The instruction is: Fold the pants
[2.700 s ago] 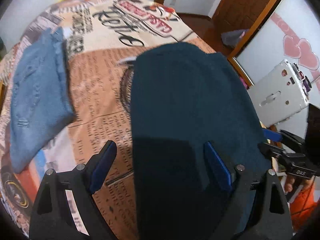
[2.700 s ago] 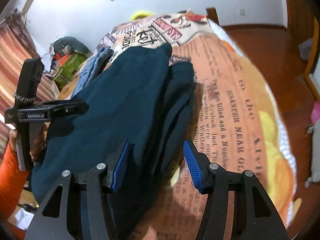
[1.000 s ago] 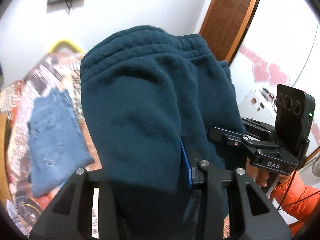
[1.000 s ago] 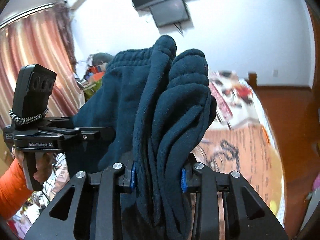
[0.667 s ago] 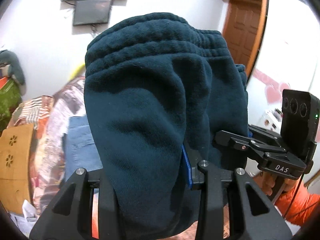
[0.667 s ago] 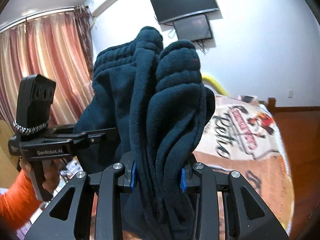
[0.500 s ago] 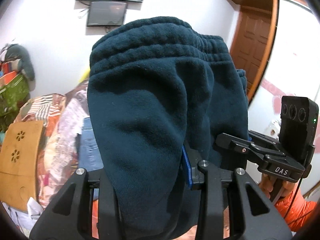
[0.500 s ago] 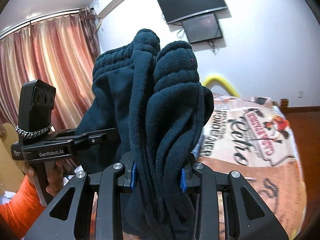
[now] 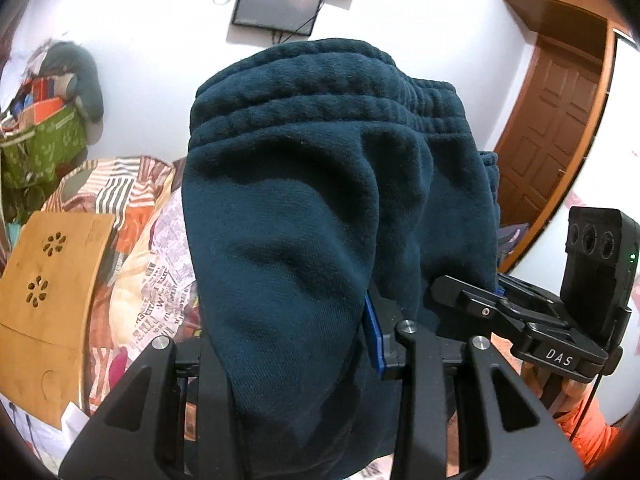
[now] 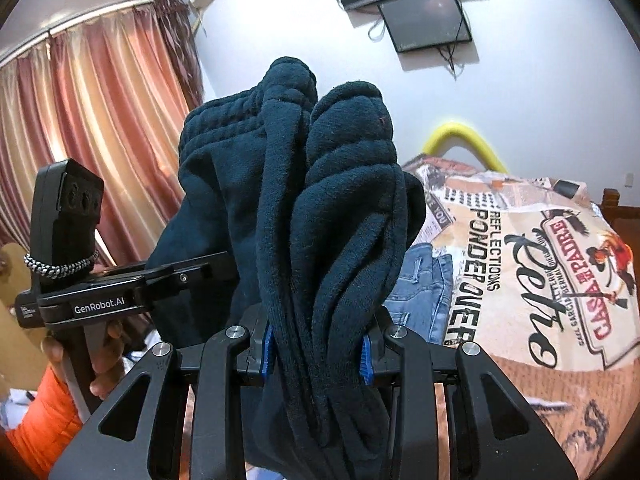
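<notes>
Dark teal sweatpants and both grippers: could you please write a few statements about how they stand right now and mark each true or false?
1. The right gripper has its jaws closed on the dark teal sweatpants. True.
2. The left gripper is open and empty. False: it clamps the sweatpants too.
3. The sweatpants lie flat on the bed. False: they are held up in front of the wall.
4. Blue jeans lie on the printed bedspread. True.
</notes>
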Available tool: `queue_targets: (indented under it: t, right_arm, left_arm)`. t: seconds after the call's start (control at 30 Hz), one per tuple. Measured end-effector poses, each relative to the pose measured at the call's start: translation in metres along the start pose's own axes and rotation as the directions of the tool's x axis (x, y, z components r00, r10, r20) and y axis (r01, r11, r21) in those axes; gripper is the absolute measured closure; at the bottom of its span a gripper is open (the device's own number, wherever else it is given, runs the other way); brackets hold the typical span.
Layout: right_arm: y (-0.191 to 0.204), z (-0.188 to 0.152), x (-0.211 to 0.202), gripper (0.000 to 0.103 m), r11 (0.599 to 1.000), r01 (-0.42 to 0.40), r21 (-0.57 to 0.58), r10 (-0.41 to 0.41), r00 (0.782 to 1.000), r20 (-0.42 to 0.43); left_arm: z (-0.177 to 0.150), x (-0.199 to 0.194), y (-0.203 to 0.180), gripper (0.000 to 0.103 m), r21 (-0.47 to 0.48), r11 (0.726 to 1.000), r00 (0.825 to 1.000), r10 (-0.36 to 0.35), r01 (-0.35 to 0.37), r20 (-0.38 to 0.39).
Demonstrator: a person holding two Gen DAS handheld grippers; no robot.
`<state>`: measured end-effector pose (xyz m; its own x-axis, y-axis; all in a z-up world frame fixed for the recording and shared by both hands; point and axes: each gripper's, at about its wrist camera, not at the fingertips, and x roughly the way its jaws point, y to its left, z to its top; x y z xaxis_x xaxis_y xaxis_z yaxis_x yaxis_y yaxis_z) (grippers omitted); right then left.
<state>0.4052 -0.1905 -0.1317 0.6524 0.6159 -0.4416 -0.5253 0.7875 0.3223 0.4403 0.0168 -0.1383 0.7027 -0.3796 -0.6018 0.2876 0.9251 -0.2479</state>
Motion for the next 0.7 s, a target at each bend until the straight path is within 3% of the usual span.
queue_targets:
  t: [0.2,0.47,0.7]
  right_arm:
    - [-0.025,-0.001,0.047,0.074,0.999,0.039,0.031,-0.037,0.998,-0.057]
    - [-0.067,-0.007,0.108,0.074,0.994,0.092,0.060,-0.081,0.983,-0.162]
    - [-0.085,-0.014,0.125,0.072,0.991,0.094,0.094,-0.071,0.972,-0.222]
  left_arm:
    - [0.008,0.073,0.030,0.066,-0.055,0.998,0.999,-0.004,0.001,-0.054]
    - [0.012,0.142,0.060,0.066,-0.094,0.996,0.993,-0.009,-0.002,-0.120]
    - [0.008,0.187,0.078,0.066,-0.135,0.990,0.979,0.002,-0.030,-0.206]
